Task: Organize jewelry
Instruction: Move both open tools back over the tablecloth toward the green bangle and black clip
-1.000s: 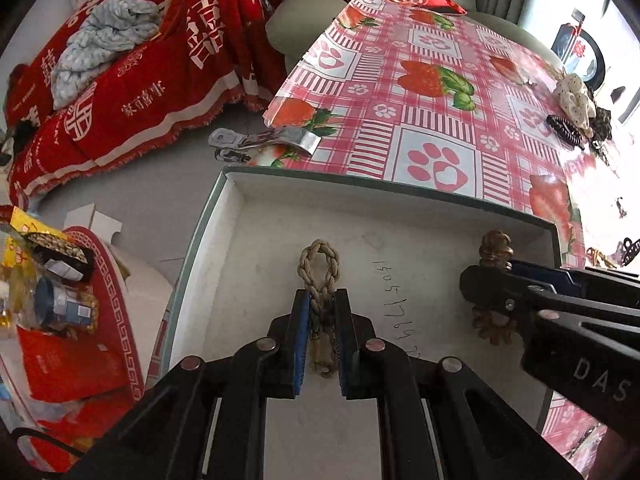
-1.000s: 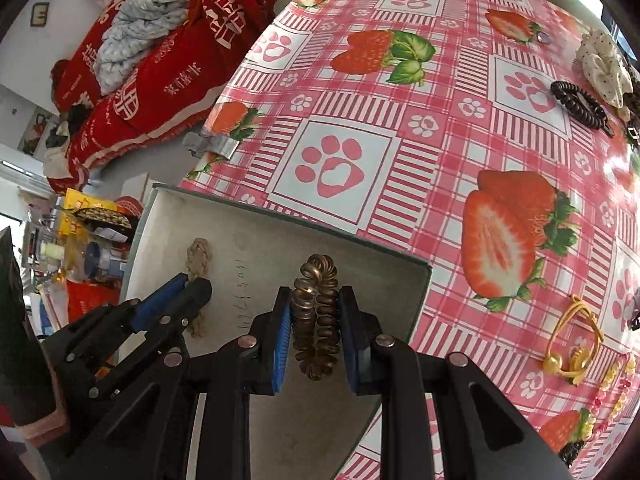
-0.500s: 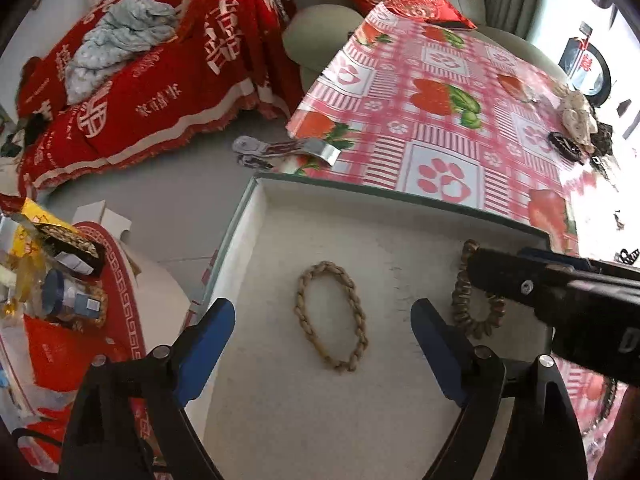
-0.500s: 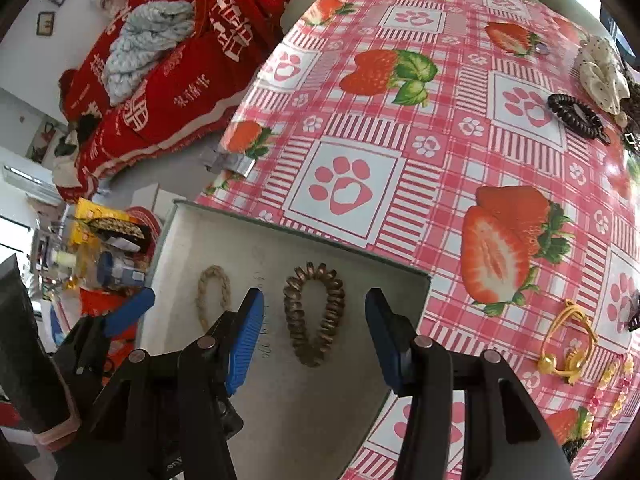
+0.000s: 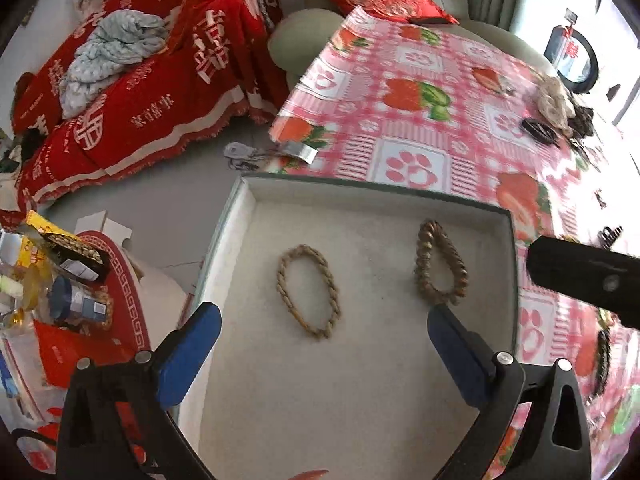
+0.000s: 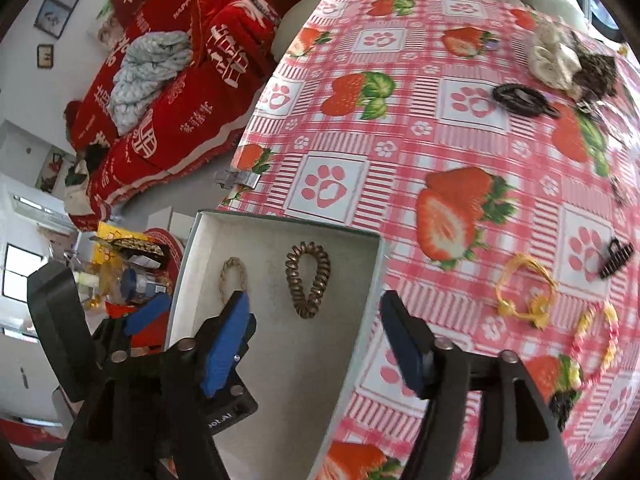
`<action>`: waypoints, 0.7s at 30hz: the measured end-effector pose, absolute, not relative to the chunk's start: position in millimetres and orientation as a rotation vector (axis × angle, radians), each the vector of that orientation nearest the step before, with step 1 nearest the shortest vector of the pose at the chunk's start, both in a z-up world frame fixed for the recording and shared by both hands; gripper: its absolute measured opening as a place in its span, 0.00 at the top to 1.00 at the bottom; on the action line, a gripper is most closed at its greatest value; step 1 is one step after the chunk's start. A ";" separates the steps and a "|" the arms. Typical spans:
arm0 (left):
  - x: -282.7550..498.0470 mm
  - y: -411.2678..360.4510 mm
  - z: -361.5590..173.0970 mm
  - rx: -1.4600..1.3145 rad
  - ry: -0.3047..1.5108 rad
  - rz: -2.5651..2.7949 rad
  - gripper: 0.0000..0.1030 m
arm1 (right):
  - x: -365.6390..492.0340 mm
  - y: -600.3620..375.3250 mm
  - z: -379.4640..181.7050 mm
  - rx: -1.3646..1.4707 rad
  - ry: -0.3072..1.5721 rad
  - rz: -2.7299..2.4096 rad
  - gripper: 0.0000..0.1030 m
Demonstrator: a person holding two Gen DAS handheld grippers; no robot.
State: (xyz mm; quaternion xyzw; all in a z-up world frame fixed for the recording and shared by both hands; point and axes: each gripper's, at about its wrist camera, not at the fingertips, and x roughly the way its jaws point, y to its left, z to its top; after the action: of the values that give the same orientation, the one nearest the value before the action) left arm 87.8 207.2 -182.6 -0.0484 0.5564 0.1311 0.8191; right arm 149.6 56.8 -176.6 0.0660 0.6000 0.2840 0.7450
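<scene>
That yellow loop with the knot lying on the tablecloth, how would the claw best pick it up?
From above, pinching the plain strand of the yellow loop across from its knot. It lies flat on the tablecloth with clear space around it, so one pad can drop inside the ring and one outside.

Braided tan band (image 6: 233,280) partly behind tool pad; far clutter (image 5: 568,112) blurred, perhaps scrunchies.
</scene>
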 end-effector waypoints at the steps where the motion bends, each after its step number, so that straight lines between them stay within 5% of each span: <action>1: 86.3 203.8 -180.8 -0.106 1.193 0.270 0.00 | 147.3 49.1 -174.3 0.158 1.309 0.613 0.21; 8: 79.2 168.1 -167.8 -0.084 1.212 0.196 0.00 | 140.1 -1.1 -165.2 0.224 1.303 0.534 0.20; 10: 78.9 154.6 -163.8 -0.066 1.217 0.175 0.00 | 137.2 -21.0 -162.9 0.246 1.292 0.509 0.00; 21: 76.8 69.6 -147.5 0.014 1.226 0.034 0.00 | 118.5 -128.9 -160.0 0.313 1.291 0.326 0.00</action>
State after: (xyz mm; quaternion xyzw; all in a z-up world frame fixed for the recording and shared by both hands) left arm 76.8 69.6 -147.5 0.0066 0.5752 0.0161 0.8178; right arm 118.5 -128.9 -160.0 0.1447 0.5963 0.1508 0.7751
